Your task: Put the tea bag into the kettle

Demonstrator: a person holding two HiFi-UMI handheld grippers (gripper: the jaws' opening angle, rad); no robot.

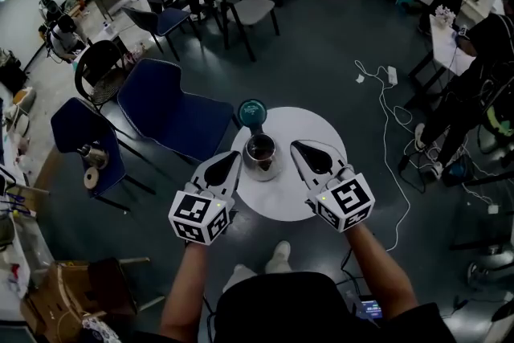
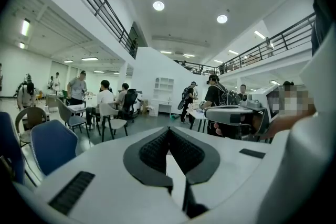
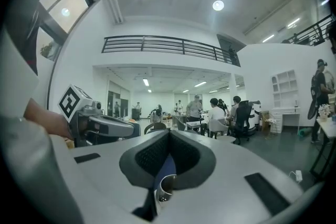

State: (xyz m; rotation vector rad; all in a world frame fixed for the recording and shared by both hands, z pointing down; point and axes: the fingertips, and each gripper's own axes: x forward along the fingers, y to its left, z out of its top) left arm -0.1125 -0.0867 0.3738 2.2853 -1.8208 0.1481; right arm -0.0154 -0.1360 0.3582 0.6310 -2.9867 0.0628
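While both handheld tools hang above the round white table [image 1: 277, 201], neither one grips anything. Dark blue padded chair [image 1: 173, 112] stands just past the table's left edge. Over the left side, left gripper [image 1: 236, 155]: jaw tips pressed together, empty. Over the right side, right gripper [image 1: 295, 145]: same, tips together, empty. Open-topped stainless steel kettle [image 1: 262, 157] stands upright on the table between the two; its inside looks dark. Teal round lid [image 1: 252, 112] lies at the far edge, just behind it. Can't make out the tea bag in any view.
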